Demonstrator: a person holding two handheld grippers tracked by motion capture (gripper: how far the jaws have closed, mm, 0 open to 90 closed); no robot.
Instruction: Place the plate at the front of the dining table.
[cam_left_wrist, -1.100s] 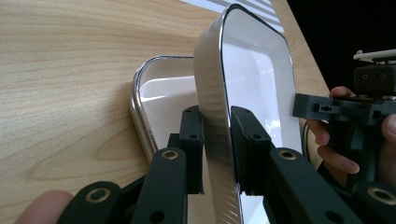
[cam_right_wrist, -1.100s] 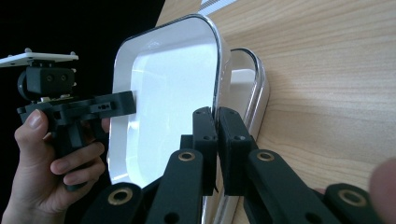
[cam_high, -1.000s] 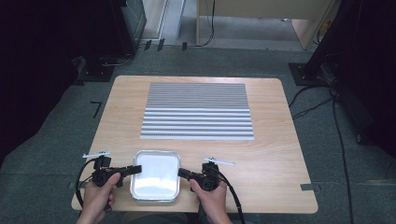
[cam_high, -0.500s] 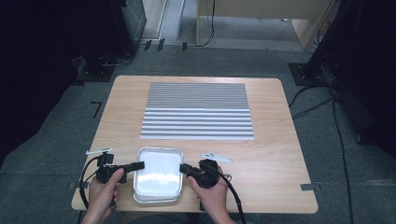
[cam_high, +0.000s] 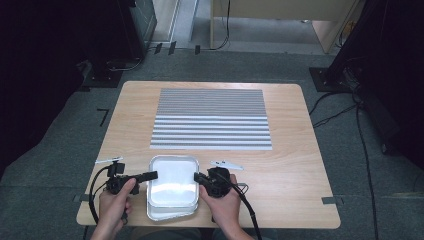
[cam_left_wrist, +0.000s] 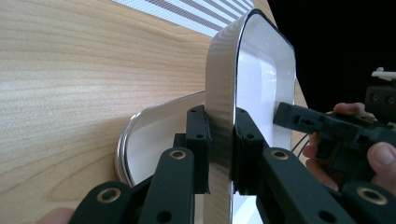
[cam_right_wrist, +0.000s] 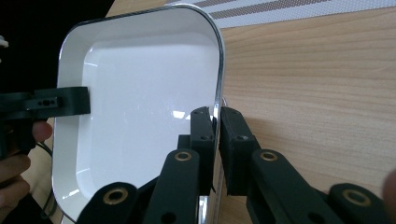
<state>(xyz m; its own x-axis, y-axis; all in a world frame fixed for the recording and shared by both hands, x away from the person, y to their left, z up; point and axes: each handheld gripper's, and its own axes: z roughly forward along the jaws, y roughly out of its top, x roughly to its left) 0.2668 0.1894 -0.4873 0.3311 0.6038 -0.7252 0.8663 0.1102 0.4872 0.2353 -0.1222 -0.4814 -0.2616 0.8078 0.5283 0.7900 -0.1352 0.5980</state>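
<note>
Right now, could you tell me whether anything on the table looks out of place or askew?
Only one oddity: there are two trays, not one. The upper tray, pinched at opposite rims by the left claw and right claw, sits offset above a lower tray on the table. Nothing looks spilled or damaged.

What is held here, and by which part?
The upper tray, by its side rims: left gripper on the left rim, right gripper on the right.

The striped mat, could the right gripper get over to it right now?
Probably not yet: the right gripper is shut on the tray's rim, as is the left gripper. The table toward the striped mat looks bare.
</note>
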